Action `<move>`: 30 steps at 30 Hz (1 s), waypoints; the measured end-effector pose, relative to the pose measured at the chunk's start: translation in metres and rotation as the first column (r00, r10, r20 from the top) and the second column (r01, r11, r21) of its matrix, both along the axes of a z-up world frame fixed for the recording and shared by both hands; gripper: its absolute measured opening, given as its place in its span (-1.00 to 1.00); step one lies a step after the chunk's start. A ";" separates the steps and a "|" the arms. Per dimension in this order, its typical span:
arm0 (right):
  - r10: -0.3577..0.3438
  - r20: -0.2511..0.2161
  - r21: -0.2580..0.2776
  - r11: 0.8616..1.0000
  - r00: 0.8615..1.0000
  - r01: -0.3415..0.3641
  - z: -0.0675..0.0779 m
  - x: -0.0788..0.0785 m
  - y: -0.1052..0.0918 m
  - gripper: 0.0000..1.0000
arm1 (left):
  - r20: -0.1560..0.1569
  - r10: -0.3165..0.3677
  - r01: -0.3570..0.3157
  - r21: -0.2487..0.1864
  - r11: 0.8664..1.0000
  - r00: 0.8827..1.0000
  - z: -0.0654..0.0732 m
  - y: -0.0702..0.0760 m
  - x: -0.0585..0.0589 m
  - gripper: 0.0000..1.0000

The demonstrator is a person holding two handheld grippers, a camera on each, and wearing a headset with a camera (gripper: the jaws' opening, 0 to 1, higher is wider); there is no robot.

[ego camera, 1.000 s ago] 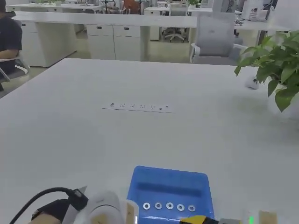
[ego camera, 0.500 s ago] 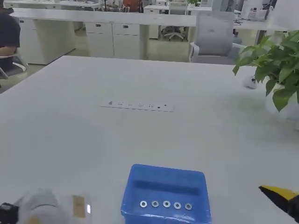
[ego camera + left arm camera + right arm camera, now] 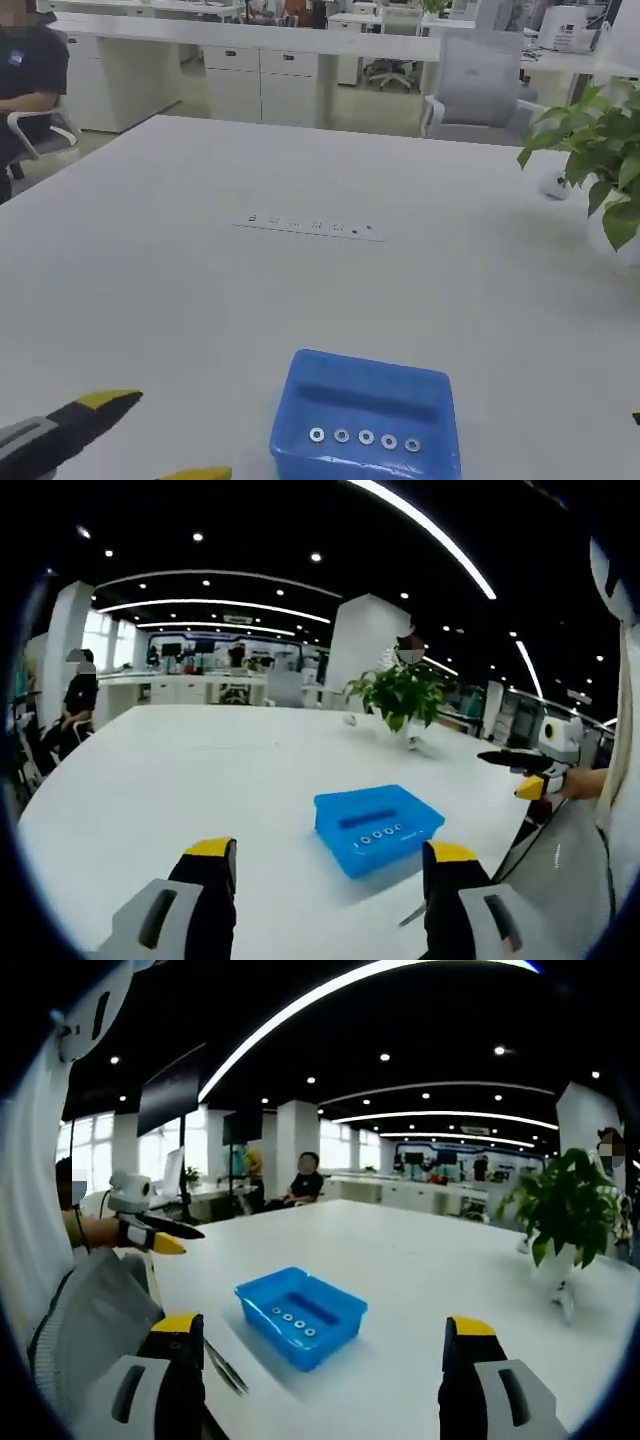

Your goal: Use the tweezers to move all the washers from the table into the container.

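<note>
A blue container (image 3: 365, 400) sits on the white table (image 3: 200, 290), near its front edge, with several washers (image 3: 365, 437) in a row inside. My left gripper (image 3: 155, 437) comes in at the bottom left of the head view, open and holding nothing. In the left gripper view the container (image 3: 378, 825) lies ahead of my open left gripper (image 3: 330, 852). The right gripper view has the container (image 3: 300, 1315) ahead of my open right gripper (image 3: 323, 1326). Thin metal tweezers (image 3: 225, 1365) lie on the table beside the container.
A potted plant (image 3: 600, 150) stands at the table's right edge. A recessed socket strip (image 3: 310, 226) runs across mid-table. An office chair (image 3: 480, 80) is beyond the far edge, and a person (image 3: 30, 70) sits at far left.
Both grippers have drawn apart from the container's front. The left one now shows open yellow tips at bottom left; the right one has gone off to the right. The head camera shifted slightly.
</note>
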State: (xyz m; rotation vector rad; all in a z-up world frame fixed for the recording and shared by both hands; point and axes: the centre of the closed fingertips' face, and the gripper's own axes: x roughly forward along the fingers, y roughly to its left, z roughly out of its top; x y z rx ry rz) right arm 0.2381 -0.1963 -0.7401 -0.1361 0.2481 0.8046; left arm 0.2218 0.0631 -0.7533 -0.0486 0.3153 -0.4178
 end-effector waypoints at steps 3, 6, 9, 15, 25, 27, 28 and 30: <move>-0.040 0.019 -0.054 0.998 0.999 0.041 -0.005 0.005 -0.006 0.98 | 0.061 0.063 -0.063 -0.003 0.998 0.996 0.008 0.002 0.001 0.89; -0.046 -0.006 -0.084 0.995 0.999 0.046 -0.010 0.005 -0.010 0.98 | 0.071 0.088 -0.088 -0.008 0.996 0.994 0.008 0.005 0.001 0.97; -0.083 -0.018 -0.084 0.993 0.996 0.082 -0.012 0.007 -0.017 0.98 | 0.045 0.106 -0.105 -0.023 0.994 0.993 0.002 0.007 0.001 0.97; -0.118 0.013 -0.093 0.989 0.993 0.119 -0.014 0.011 -0.022 0.98 | 0.032 0.043 -0.046 0.085 0.995 0.999 -0.008 -0.002 0.000 0.92; -0.088 -0.038 -0.137 0.987 0.995 0.082 -0.032 0.008 -0.022 0.98 | 0.007 0.002 -0.003 0.143 0.990 1.000 -0.017 -0.003 -0.001 0.85; -0.098 -0.059 -0.143 0.986 0.993 0.088 -0.037 0.009 -0.026 0.98 | 0.004 0.000 -0.001 0.147 0.989 1.000 -0.019 -0.002 0.000 0.85; -0.100 -0.054 -0.146 0.985 0.994 0.091 -0.037 0.009 -0.027 0.98 | 0.001 0.000 0.000 0.151 0.989 1.000 -0.020 -0.001 -0.001 0.84; -0.109 -0.041 -0.151 0.983 0.993 0.102 -0.036 0.011 -0.030 0.98 | -0.002 0.003 -0.003 0.159 0.987 1.000 -0.021 0.001 -0.001 0.83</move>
